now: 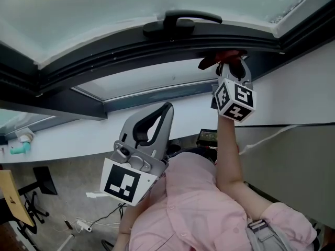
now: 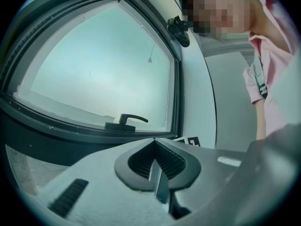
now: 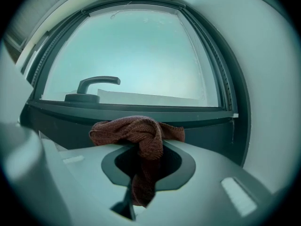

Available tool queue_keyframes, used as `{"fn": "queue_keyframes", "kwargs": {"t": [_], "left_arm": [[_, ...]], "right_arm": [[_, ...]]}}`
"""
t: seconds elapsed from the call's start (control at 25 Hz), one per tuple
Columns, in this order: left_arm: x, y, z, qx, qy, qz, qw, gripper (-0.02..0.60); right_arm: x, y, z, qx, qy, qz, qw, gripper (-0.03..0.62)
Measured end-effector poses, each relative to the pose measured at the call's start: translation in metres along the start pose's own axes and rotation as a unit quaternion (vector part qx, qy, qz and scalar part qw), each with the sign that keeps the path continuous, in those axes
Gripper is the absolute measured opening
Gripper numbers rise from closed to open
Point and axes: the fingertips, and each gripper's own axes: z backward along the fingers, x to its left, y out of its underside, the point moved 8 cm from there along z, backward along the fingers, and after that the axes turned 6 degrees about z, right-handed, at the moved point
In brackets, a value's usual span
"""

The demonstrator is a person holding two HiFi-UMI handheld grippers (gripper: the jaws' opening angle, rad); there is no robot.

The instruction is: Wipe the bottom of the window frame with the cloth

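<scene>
Right claw: clamped on the reddish-brown cloth, which hangs down between its jaws.
Cloth: bunched over the jaw tips, just below the window frame bottom rail at 12 o'clock.
Handle: at 10 o'clock from the cloth.
Left claw: jaws together, empty, well apart from the frame.

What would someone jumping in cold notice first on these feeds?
First, the reddish-brown cloth clamped in the right gripper, up at the dark window frame just right of the black handle. Next, the left gripper, shut on nothing, held lower, in front of the person's pink shirt.
</scene>
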Motion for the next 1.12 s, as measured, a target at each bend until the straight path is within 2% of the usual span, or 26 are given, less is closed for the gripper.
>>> {"fn": "queue_keyframes", "kwargs": {"t": [0.72,1.12], "left_arm": [[-0.014,0.000,-0.018,-0.008,0.009,-0.008,0.9999,0.000],[-0.018,0.002,-0.025,-0.007,0.010,-0.011,0.9999,0.000]], "right_arm": [[-0.036,0.004,-0.004,0.009,0.018,-0.026,0.999,0.063],[-0.038,0.004,-0.005,0.002,0.009,-0.020,1.000,0.063]]}}
